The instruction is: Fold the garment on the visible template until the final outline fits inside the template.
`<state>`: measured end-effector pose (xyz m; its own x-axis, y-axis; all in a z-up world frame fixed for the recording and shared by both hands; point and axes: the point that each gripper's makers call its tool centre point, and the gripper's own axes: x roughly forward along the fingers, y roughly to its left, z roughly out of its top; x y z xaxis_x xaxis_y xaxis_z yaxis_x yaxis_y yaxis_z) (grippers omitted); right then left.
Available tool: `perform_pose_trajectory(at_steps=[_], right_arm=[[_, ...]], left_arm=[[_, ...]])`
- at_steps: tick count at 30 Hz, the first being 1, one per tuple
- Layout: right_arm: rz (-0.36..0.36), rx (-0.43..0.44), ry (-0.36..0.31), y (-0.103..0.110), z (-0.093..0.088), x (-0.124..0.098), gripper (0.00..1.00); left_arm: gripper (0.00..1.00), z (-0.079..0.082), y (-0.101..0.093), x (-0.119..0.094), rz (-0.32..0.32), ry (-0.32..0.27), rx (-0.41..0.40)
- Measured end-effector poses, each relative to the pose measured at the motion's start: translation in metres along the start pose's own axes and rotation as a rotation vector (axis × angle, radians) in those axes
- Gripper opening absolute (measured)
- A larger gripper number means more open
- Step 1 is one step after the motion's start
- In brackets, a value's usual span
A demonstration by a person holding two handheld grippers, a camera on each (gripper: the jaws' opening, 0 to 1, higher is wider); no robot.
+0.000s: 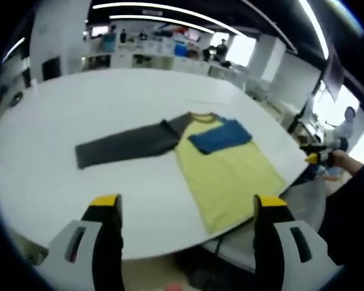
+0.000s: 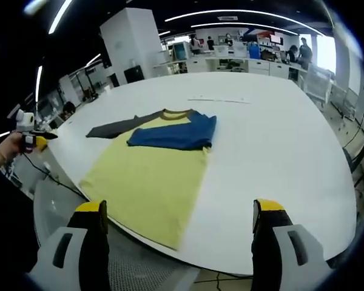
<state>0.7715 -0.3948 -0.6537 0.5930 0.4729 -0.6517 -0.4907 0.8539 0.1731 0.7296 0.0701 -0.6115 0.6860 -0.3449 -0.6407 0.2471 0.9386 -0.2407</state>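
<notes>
- The yellow shirt [image 1: 230, 173] lies flat on the round white desk [image 1: 109, 103], blue sleeve [image 1: 221, 135] folded over, grey sleeve [image 1: 124, 145] stretched out.
- Left claw [image 1: 188, 209] and right claw [image 2: 179, 212] are wide open, holding nothing.

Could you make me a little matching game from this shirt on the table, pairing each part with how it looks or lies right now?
Things:
1. Blue sleeve
2. Dark grey sleeve
3. Shirt body
4. Hem of the shirt

States:
A. yellow, spread flat on the white table
B. stretched straight out to the side
C. folded in over the chest
D. reaching the table's near edge

Pairs: 1-C, 2-B, 3-A, 4-D

Both the left gripper and the right gripper hover open, off the shirt.
</notes>
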Motion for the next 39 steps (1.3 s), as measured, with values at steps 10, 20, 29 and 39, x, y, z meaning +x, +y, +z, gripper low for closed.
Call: perform_pose_trajectory(at_steps=[10, 20, 29, 39], right_arm=[[-0.011, 0.033, -0.014, 0.004, 0.008, 0.006, 1.0], [-0.007, 0.027, -0.008, 0.007, 0.02, 0.019, 1.0], [-0.011, 0.023, 0.03, 0.006, 0.018, 0.03, 1.0], [-0.022, 0.037, 0.067, 0.0, 0.016, 0.034, 0.97]], left_arm=[[0.85, 0.011, 0.04, 0.01, 0.048, 0.001, -0.036], [0.85, 0.022, 0.084, 0.03, 0.085, -0.001, -0.081], [0.84, 0.027, 0.128, 0.06, 0.123, 0.034, -0.097], [0.8, 0.026, 0.173, 0.087, 0.15, 0.056, -0.124]])
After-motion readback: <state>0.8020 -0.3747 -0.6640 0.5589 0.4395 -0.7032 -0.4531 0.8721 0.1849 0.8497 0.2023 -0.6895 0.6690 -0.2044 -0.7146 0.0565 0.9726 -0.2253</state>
